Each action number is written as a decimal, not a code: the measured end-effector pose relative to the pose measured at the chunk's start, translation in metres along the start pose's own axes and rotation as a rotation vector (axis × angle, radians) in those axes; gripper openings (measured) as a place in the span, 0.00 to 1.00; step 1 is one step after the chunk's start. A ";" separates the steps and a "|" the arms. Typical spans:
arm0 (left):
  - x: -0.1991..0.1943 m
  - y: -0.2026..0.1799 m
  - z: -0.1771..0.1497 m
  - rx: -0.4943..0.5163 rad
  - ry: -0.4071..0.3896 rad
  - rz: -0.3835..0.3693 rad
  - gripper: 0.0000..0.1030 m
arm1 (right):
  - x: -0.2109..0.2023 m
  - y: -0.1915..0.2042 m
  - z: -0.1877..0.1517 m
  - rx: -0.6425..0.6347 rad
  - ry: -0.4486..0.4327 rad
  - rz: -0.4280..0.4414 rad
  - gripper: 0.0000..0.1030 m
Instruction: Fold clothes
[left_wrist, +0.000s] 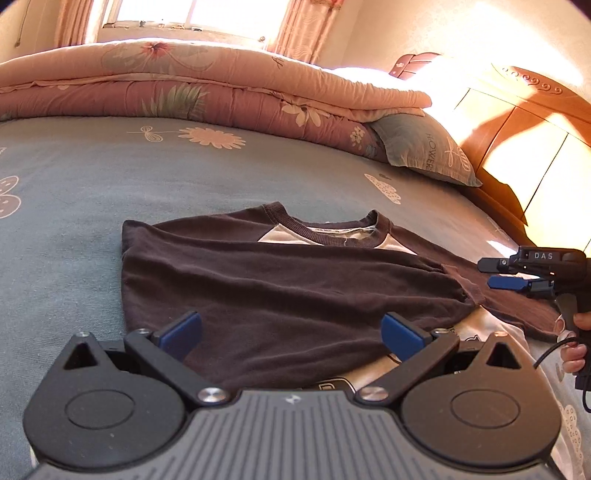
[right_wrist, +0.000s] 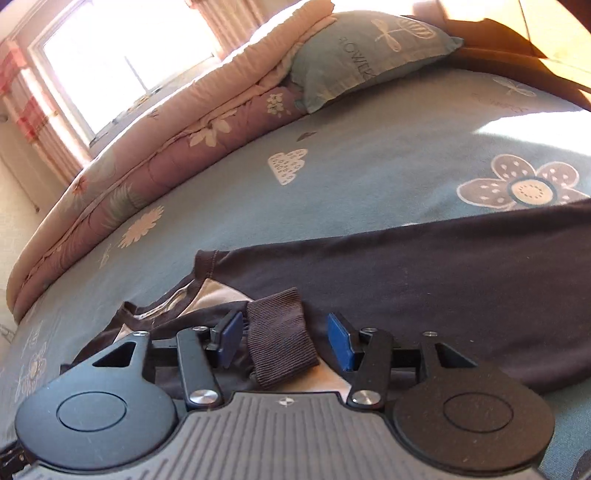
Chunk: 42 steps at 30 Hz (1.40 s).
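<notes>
Bedsheet (left_wrist: 74, 166), blue-grey and printed with flowers and clouds, covers the mattress, and on it lies a dark brown long-sleeved shirt (left_wrist: 288, 280) with pale panels at the shoulders, its neckline toward the folded quilt (left_wrist: 184, 85) at the far side. One sleeve is already laid across the chest. At the near edge of the left wrist view the left gripper (left_wrist: 291, 330) hovers above the shirt's lower body with its blue pads spread wide and nothing between them. Further right, a blue-grey pillow (left_wrist: 424, 147) leans against the quilt beside the wooden headboard (left_wrist: 535, 147). At the right edge the right gripper (left_wrist: 495, 275) is seen from the side, held by a hand (left_wrist: 574, 339), just beside the other sleeve. In the right wrist view its pads stand partly apart, with the ribbed cuff (right_wrist: 282, 343) lying loose between them, touched by neither pad.
</notes>
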<state>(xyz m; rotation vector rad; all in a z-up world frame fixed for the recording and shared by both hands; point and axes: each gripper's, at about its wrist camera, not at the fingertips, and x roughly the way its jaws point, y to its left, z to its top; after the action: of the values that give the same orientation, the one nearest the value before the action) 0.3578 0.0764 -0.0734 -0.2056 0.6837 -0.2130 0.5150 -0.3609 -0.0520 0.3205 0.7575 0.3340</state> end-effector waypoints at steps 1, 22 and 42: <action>0.007 0.004 -0.002 0.003 0.032 -0.008 0.99 | 0.007 0.020 0.000 -0.093 0.026 0.023 0.57; -0.001 0.057 0.026 -0.138 0.093 -0.179 0.99 | 0.074 0.137 -0.017 -0.533 0.196 0.117 0.78; 0.055 0.118 0.074 -0.339 0.018 -0.030 0.99 | 0.066 0.114 -0.045 -0.527 0.213 0.101 0.82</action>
<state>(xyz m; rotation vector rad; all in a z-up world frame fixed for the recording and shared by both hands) 0.4619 0.1843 -0.0810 -0.5386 0.7330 -0.1266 0.5074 -0.2237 -0.0781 -0.1782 0.8318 0.6531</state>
